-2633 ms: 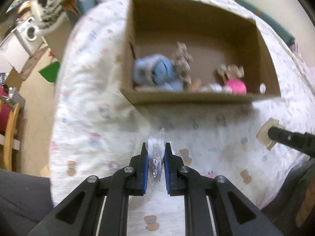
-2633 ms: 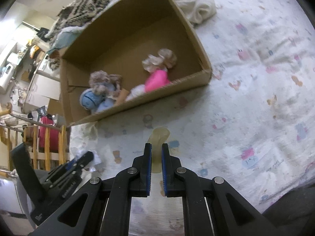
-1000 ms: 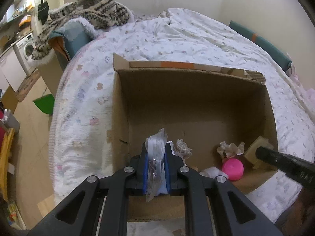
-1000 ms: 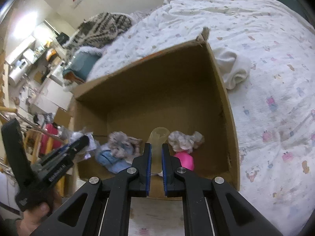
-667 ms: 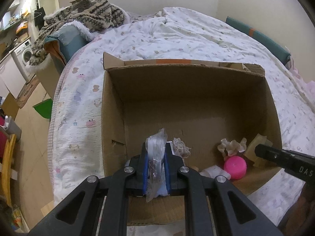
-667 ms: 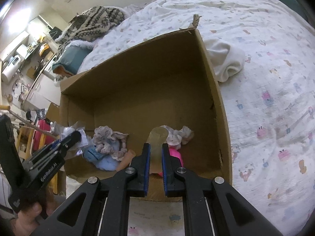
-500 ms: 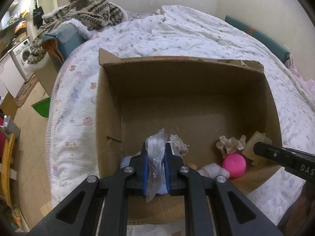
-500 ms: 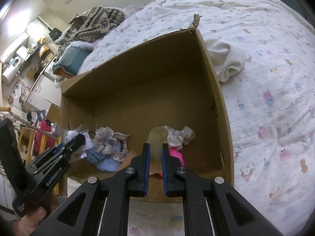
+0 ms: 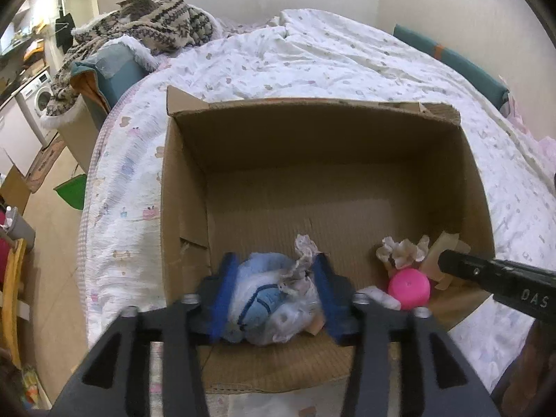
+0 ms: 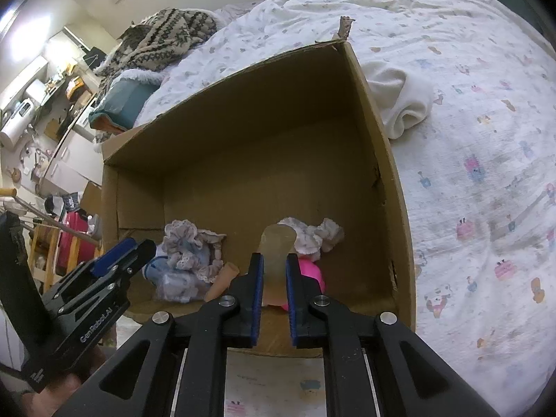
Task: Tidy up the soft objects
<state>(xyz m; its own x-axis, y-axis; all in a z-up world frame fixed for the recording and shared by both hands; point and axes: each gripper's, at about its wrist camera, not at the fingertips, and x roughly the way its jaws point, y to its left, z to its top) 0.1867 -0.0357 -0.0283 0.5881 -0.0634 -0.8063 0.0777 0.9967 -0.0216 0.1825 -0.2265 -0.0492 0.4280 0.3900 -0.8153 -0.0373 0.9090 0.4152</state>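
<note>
both grippers over the open cardboard box [image 9: 184, 187] on the bed [image 9: 312, 59], soft items piled at its near wall.

bed with printed sheet carries the box; a white cloth [image 10: 403, 100] lies on the sheet just outside the box's right wall. inside, near-left corner: blue soft toy [image 9: 264, 299] with a clear plastic bag [image 9: 292, 319] on it and a frilly scrunchie [image 10: 184, 243] on top. near-right: pink ball [image 9: 410, 286] with a second pale scrunchie [image 9: 403, 253] touching it. left gripper [image 9: 274, 295] jaws are opening, pads apart on either side of the bag, not pressing it. right gripper [image 10: 274, 274] is clamped narrow on a thin translucent beige pad [image 10: 278, 246], held upright above the pink ball, inside the box opening.
</note>
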